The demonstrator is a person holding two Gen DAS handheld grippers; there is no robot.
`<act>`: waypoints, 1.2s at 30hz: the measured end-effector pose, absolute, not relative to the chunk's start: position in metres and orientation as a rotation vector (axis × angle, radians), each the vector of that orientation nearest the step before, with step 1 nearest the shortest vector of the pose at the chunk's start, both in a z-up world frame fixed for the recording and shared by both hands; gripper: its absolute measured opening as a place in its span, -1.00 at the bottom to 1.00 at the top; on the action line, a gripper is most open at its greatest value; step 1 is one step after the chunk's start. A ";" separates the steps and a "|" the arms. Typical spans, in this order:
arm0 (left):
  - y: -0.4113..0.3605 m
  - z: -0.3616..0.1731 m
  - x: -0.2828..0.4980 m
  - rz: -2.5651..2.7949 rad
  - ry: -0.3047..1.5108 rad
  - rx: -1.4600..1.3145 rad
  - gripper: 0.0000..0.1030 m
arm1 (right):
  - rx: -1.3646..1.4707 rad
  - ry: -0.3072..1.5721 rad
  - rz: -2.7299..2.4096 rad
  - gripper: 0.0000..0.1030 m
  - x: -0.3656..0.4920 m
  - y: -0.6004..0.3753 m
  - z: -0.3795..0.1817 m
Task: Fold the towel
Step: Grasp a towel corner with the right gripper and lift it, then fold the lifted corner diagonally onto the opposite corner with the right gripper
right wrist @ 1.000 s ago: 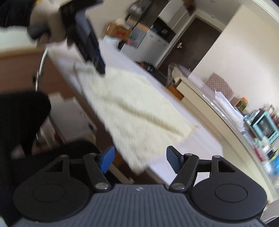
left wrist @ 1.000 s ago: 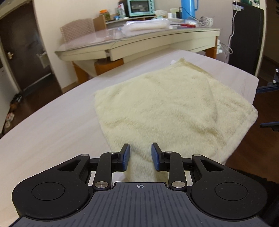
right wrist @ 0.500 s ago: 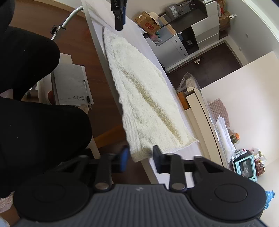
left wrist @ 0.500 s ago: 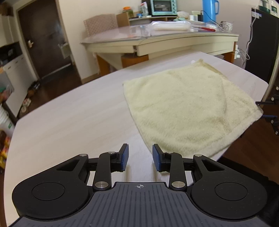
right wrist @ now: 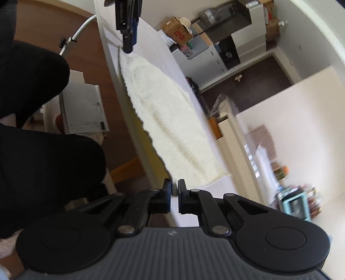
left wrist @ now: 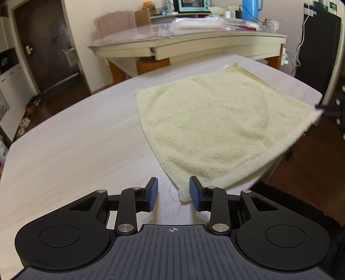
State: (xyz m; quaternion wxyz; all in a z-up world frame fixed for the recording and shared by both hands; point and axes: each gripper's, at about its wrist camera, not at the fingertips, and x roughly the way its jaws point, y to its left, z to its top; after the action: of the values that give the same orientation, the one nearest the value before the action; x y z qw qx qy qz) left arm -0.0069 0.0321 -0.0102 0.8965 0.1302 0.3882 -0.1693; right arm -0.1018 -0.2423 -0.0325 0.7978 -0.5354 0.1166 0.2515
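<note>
The towel lies flat on the table — right gripper pinches one near corner, left gripper (jaws spread) straddles the other. Next, seemingly: close, then lift both.

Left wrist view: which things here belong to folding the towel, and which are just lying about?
Job: towel; table beneath it; left hand-held gripper, open around the near corner; right hand-held gripper, shut on another corner.

Lying about: blue jug; toaster oven; bowl.
</note>
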 end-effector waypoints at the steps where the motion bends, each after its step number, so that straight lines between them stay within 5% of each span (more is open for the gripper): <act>1: 0.033 -0.010 -0.008 -0.353 0.807 0.271 -0.32 | -1.158 0.234 0.539 -0.86 -0.100 -0.242 -0.029; 20: 0.045 -0.013 -0.011 -0.306 0.821 0.132 -0.26 | -1.488 -0.042 0.749 -0.86 0.022 -0.190 0.018; 36: 0.052 -0.013 -0.018 -0.290 0.812 0.072 -0.24 | -1.533 -0.034 1.024 -0.86 0.150 -0.085 -0.024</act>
State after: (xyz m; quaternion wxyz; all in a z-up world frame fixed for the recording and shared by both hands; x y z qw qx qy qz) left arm -0.0181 0.0521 -0.0132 0.9079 0.0348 0.3935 -0.1405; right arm 0.1500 -0.0847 -0.0236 0.6045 -0.6623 -0.0147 0.4424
